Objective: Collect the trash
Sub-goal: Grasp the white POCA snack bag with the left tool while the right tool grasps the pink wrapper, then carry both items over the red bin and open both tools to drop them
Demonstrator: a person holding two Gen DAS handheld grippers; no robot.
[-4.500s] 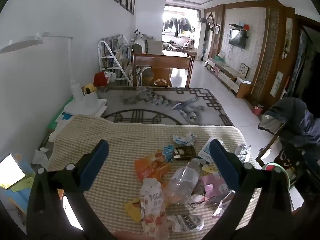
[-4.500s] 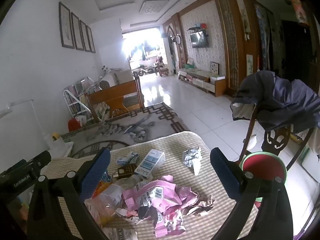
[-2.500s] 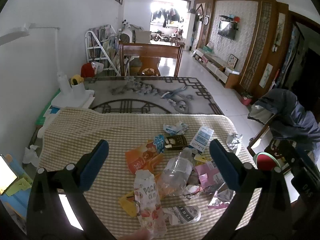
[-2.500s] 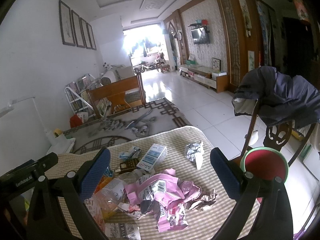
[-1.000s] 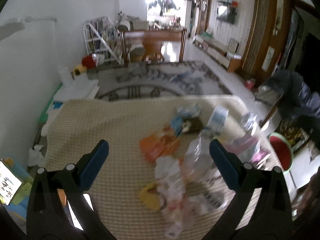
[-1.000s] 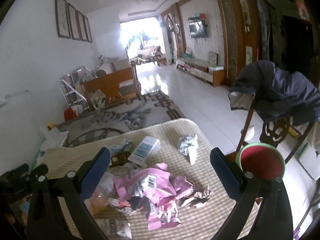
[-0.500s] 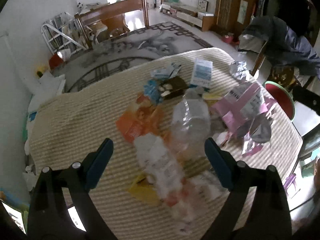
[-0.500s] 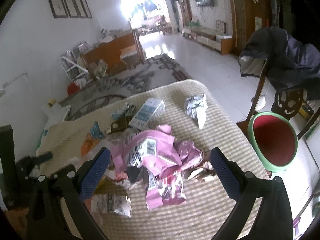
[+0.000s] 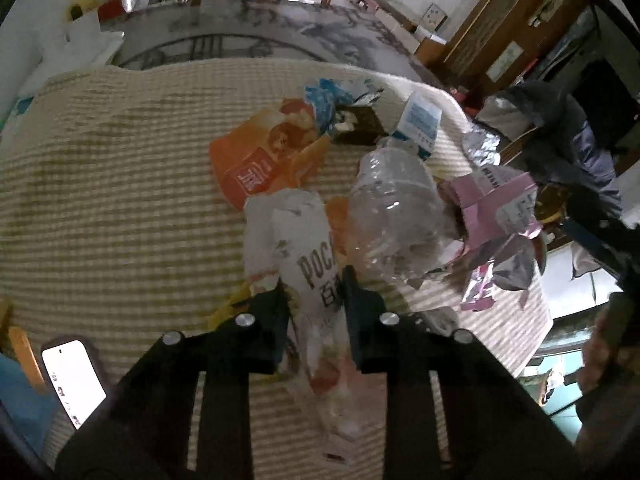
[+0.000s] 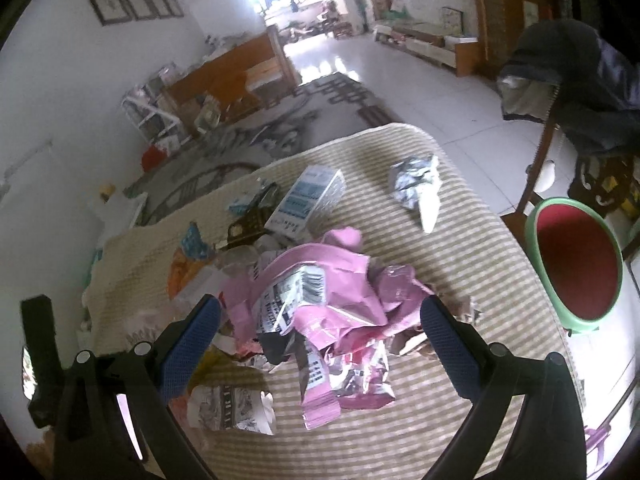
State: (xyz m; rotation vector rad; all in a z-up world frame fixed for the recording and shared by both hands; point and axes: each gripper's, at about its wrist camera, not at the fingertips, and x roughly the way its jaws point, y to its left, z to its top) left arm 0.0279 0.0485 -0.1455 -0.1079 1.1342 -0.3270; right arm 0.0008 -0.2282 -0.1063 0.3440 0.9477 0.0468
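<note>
**Two grippers over the trash pile**

Left gripper (image 9: 312,288) clamps the white snack wrapper (image 9: 298,240), just beside the crushed bottle (image 9: 396,208). Right gripper (image 10: 320,320) hangs wide open over the pink bag (image 10: 332,296). Next likely: lift toward the red bin (image 10: 576,268).

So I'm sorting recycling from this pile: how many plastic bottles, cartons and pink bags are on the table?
Clear plastic bottle: 1
Blue-and-white carton: 1
Pink bag: 1
Total: 3
</note>
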